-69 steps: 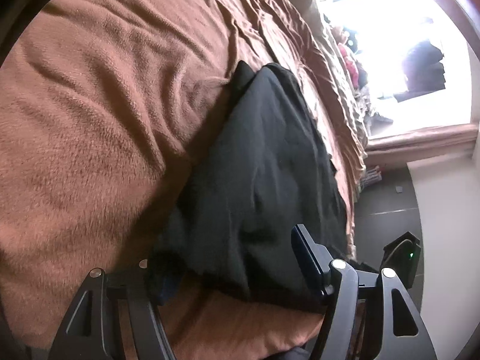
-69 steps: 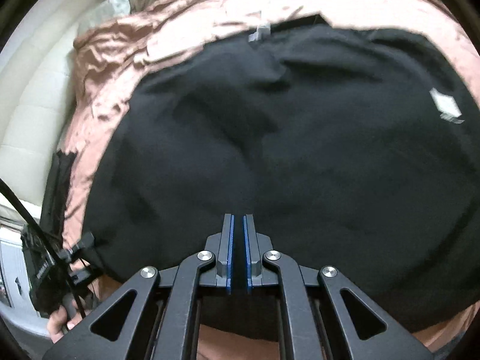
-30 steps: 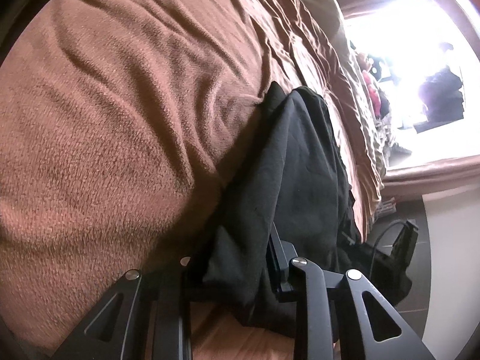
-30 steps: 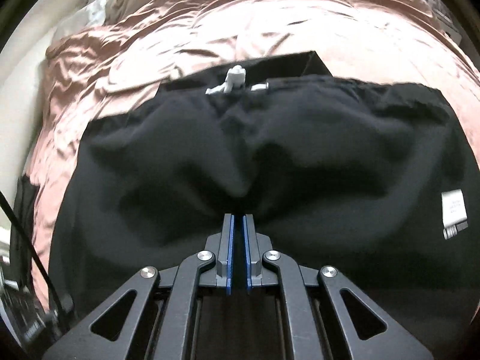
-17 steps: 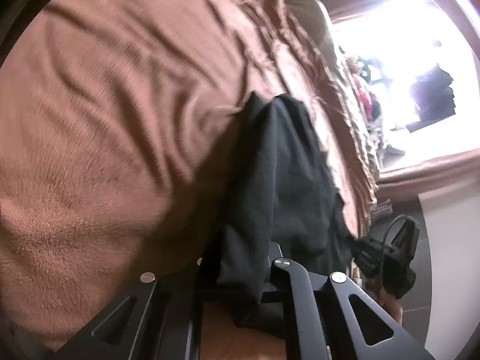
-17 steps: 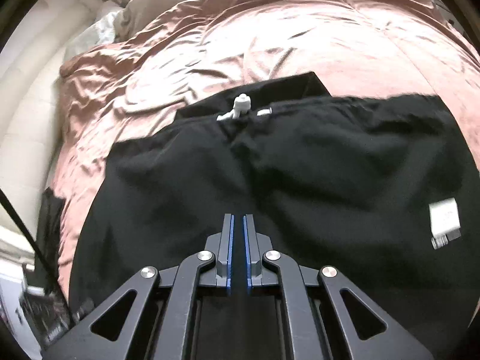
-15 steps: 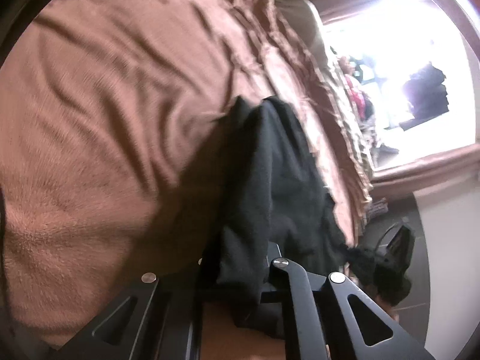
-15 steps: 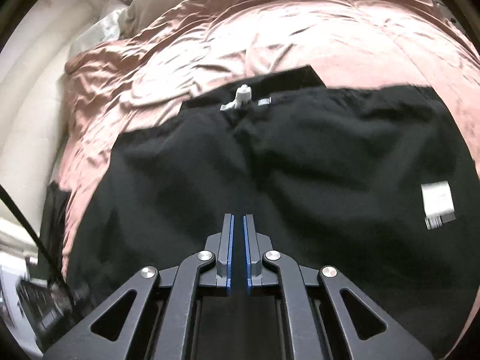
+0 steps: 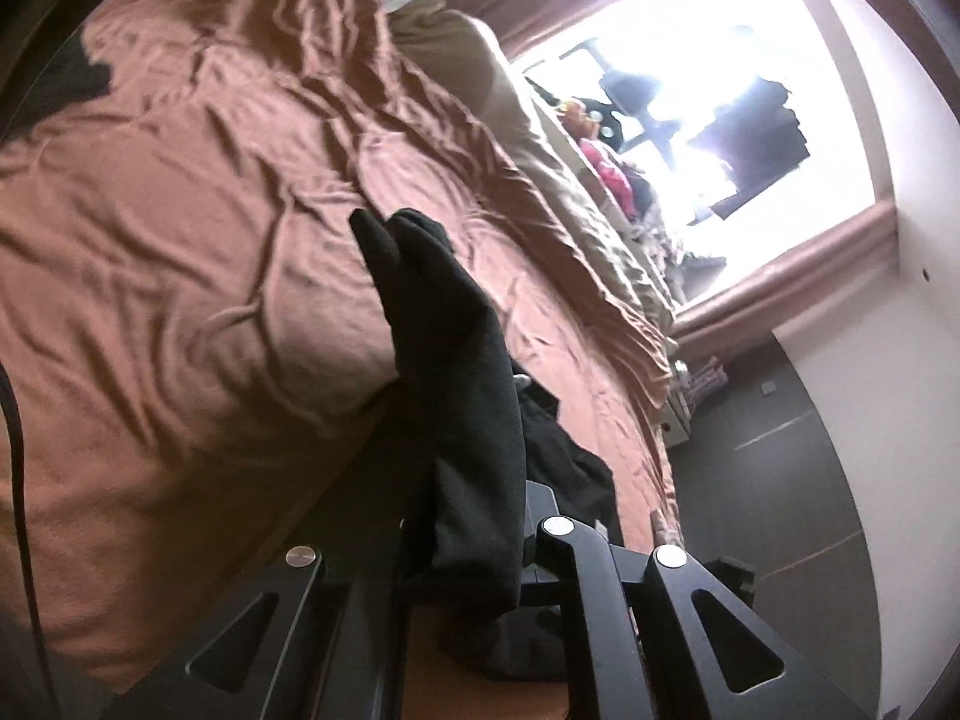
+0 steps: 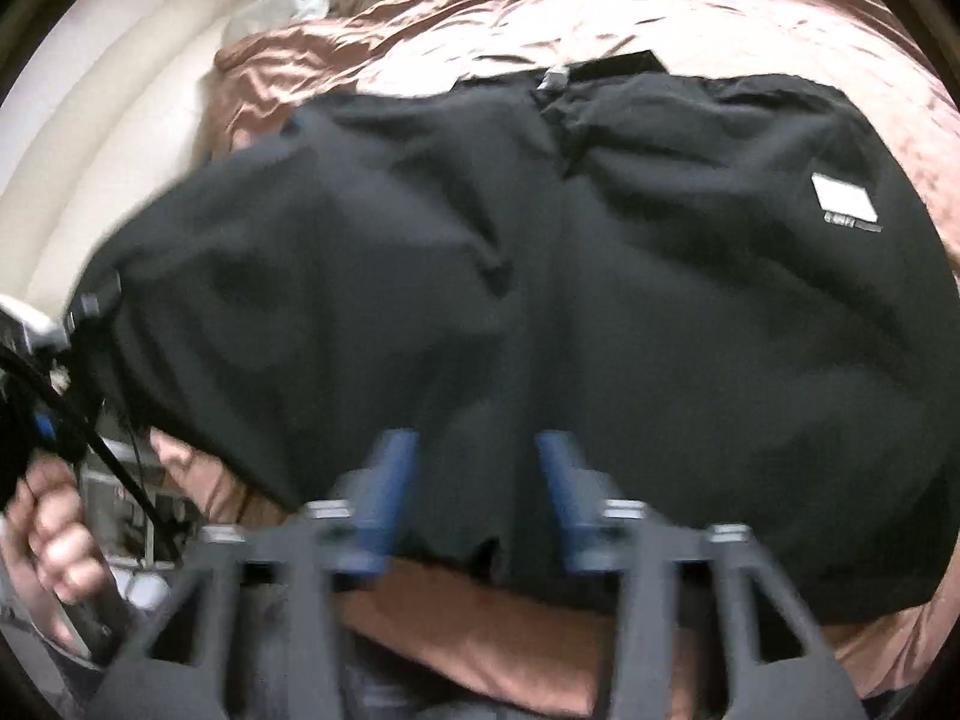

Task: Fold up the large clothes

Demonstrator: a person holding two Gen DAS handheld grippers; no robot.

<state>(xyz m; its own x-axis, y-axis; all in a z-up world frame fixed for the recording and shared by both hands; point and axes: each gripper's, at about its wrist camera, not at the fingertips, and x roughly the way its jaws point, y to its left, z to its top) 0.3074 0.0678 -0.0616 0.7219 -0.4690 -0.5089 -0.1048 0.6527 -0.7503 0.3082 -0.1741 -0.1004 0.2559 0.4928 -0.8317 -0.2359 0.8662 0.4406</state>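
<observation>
The left gripper (image 9: 474, 540) is shut tight on one edge of the black garment (image 10: 600, 300), lifting it so it can fold over. The garment lies spread on the brown bed cover (image 10: 600, 18). The right gripper (image 10: 477, 492) is opening, its blue pads apart over the near edge, letting go.

Right gripper (image 10: 474, 492): black linkage arms, silver screws, blue pads; left gripper (image 9: 474, 540) likewise black.

Black garment (image 10: 540, 300), plain, no pattern; white square label (image 10: 843, 198) at right of frame. Bedcover (image 9: 180, 240) plain reddish brown, paler pink in right wrist view. Pillow (image 9: 456, 60) beige. Right gripper (image 10: 474, 480) black, pads (image 10: 390, 480) blue. Floor (image 9: 780, 480) dark grey.
</observation>
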